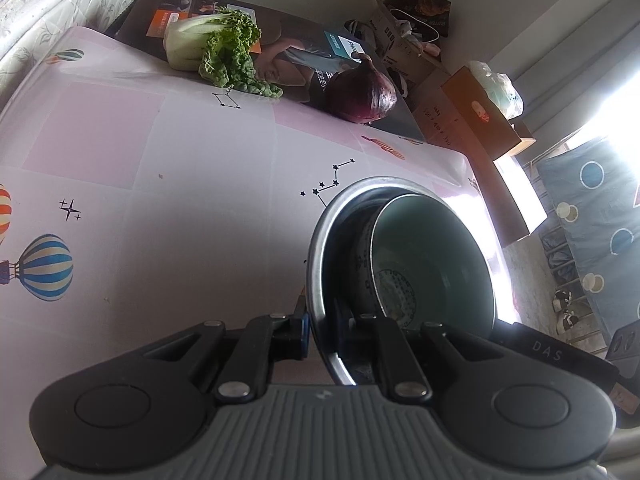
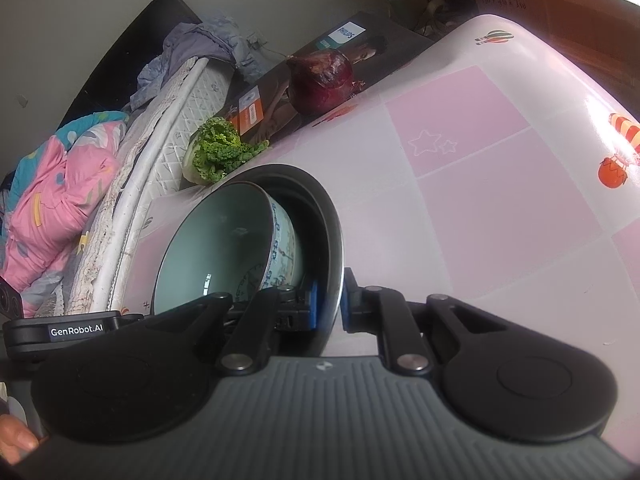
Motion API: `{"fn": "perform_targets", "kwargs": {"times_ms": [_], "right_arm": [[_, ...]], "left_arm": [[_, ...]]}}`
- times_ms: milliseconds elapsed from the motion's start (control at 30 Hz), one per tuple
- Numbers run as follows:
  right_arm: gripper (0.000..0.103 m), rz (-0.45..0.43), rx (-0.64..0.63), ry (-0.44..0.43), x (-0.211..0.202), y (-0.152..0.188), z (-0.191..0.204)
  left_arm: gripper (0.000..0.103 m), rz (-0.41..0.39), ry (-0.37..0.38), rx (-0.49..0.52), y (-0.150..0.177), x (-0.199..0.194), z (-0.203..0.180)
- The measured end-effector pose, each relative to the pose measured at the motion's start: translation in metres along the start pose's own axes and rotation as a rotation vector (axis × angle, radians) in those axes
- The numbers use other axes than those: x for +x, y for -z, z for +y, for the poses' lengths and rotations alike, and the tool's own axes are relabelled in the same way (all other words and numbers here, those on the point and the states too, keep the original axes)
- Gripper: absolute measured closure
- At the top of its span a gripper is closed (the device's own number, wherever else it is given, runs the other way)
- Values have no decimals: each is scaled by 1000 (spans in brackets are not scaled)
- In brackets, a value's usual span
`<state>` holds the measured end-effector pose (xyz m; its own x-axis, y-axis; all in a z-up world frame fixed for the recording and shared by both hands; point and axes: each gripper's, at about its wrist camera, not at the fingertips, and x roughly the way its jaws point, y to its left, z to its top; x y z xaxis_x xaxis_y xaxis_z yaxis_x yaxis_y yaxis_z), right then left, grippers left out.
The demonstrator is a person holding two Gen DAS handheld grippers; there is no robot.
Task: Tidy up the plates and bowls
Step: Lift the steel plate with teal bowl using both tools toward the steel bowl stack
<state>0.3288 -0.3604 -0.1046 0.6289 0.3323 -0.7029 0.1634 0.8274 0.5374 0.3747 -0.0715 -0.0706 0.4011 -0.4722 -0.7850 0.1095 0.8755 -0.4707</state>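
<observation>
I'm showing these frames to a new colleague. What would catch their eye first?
Most striking is the pale green ceramic bowl nested inside a metal bowl, whose rim both the left gripper and the right gripper pinch from opposite sides. Behind them, at the far edge of the balloon-print tablecloth, a red onion and a leafy green cabbage rest against a printed box.

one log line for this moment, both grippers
left gripper: shut on steel bowl rim | right gripper: shut on same rim | ceramic bowl: nested inside, tilted
</observation>
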Motion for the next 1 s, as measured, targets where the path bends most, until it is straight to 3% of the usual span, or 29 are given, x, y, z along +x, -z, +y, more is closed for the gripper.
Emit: {"fn": "perform_targets", "kwargs": {"times_ms": [600, 1000], "right_arm": [[92, -35, -33, -2, -60, 12, 31], [92, -27, -37, -5, -123, 67, 51]], "left_arm": [[92, -42, 20, 19, 17, -58, -15], [92, -34, 9, 48, 70, -110, -18]]}}
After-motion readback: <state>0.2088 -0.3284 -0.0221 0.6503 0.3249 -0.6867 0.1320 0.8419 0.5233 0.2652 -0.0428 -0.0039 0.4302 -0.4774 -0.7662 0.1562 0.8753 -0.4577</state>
